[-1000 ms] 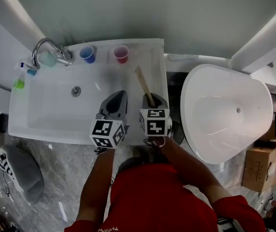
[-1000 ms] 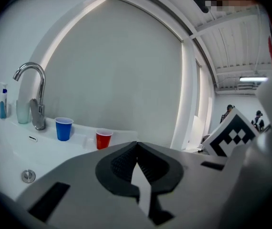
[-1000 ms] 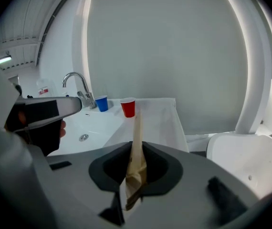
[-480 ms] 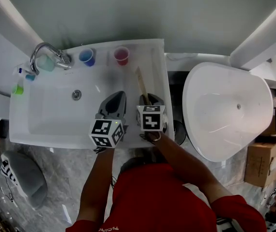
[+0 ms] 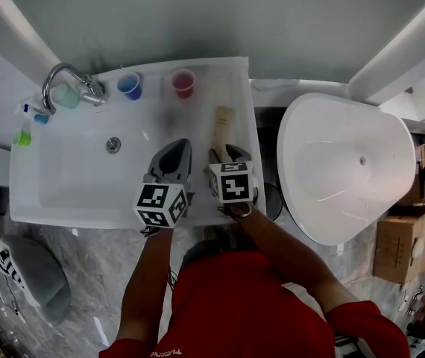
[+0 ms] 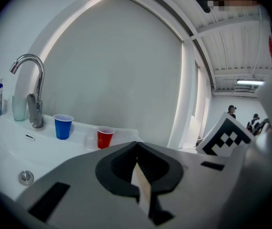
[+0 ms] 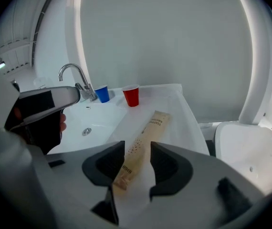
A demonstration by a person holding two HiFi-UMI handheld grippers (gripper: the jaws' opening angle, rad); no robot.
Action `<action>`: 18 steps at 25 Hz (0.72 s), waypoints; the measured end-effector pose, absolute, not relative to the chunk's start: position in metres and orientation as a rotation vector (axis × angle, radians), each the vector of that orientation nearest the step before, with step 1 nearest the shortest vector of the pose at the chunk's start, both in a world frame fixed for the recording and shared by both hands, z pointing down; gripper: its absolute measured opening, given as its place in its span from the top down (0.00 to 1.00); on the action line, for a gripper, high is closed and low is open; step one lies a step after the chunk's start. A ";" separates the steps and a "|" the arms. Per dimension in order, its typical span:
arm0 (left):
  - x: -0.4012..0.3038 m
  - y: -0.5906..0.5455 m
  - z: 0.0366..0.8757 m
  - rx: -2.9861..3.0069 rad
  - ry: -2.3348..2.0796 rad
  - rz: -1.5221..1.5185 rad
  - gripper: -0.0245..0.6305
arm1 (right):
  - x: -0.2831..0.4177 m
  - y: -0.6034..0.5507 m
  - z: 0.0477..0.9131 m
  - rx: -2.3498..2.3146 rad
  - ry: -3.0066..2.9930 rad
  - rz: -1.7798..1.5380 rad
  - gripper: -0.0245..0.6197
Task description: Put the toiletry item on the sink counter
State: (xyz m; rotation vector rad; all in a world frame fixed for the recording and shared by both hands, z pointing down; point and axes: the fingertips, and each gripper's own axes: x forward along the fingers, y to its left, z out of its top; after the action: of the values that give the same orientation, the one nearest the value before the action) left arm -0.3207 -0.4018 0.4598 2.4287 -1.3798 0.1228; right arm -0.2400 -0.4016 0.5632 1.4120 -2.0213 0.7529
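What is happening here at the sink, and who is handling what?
A person stands at the sink counter with a gripper in each hand. The right gripper is over a long toothbrush box that lies flat on the counter's right side. Its jaws are opening, with the box's near end between them but not pressed. The left gripper is shut, above the basin.

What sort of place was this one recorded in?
Most likely a bathroom: a white sink with a chrome faucet, a freestanding bathtub beside it, and a toothbrush box on the counter.
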 end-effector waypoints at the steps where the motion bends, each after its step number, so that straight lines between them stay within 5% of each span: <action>1: -0.319 -0.401 0.459 2.435 -1.378 0.122 0.94 | -0.238 -0.400 0.560 1.413 -2.027 0.733 0.70; 18: -0.279 -0.350 0.367 2.685 -1.354 -0.039 0.94 | -0.241 -0.355 0.388 1.166 -2.821 0.297 0.89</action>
State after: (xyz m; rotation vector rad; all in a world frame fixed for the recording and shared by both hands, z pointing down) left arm -0.2792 -0.3500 0.3665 2.6853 -1.3541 -0.0391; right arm -0.2410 -0.3547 0.3884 1.1663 -2.8210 0.2967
